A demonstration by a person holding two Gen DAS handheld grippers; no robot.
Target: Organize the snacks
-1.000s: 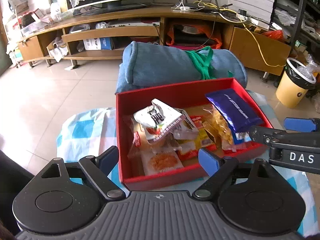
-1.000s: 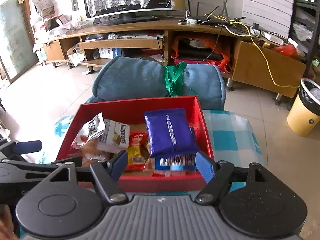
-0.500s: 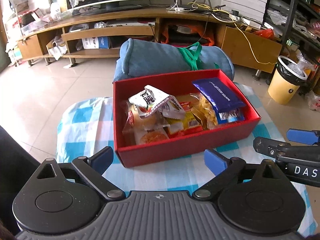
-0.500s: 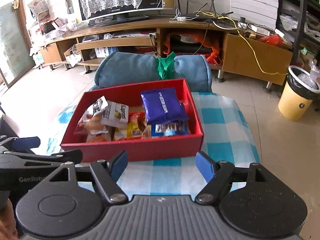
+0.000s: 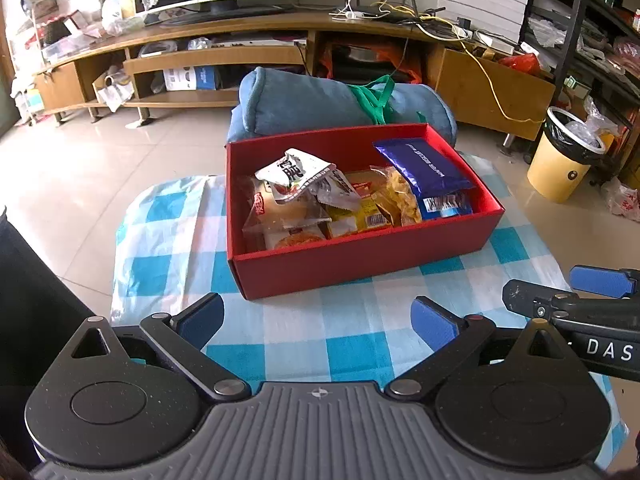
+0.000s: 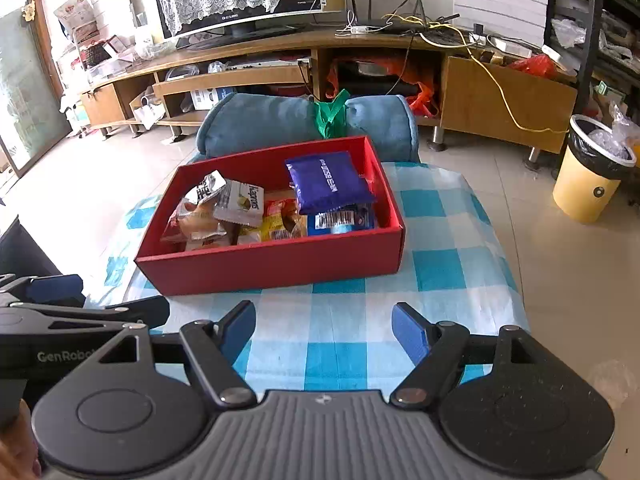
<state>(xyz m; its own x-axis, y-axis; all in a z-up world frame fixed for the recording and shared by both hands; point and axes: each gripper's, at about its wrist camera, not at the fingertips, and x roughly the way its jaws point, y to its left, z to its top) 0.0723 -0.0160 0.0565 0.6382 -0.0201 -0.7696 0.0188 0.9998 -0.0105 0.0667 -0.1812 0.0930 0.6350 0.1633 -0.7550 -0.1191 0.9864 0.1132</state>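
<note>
A red box (image 5: pixel 360 260) (image 6: pixel 280 264) stands on a blue-and-white checked cloth (image 5: pixel 340 332) (image 6: pixel 436 268). Inside lie several snack packets: a purple packet (image 5: pixel 424 168) (image 6: pixel 328 184) at the right, a silver-white packet (image 5: pixel 294 170) (image 6: pixel 208 188) at the left, yellow and orange packets between. My left gripper (image 5: pixel 316 320) is open and empty, in front of the box over the cloth. My right gripper (image 6: pixel 324 330) is also open and empty, on the near side of the box. Each gripper shows at the edge of the other's view.
A rolled blue cushion (image 5: pixel 312 104) (image 6: pixel 272 124) tied with green strap lies behind the box. A long wooden TV bench (image 5: pixel 248 52) lines the far wall. A yellow waste bin (image 5: pixel 560 164) (image 6: pixel 592 184) stands on the tiled floor at the right.
Both grippers have drawn back from the box, which now looks smaller and farther. The left jaws have spread wider. The snacks in the box have not moved.
</note>
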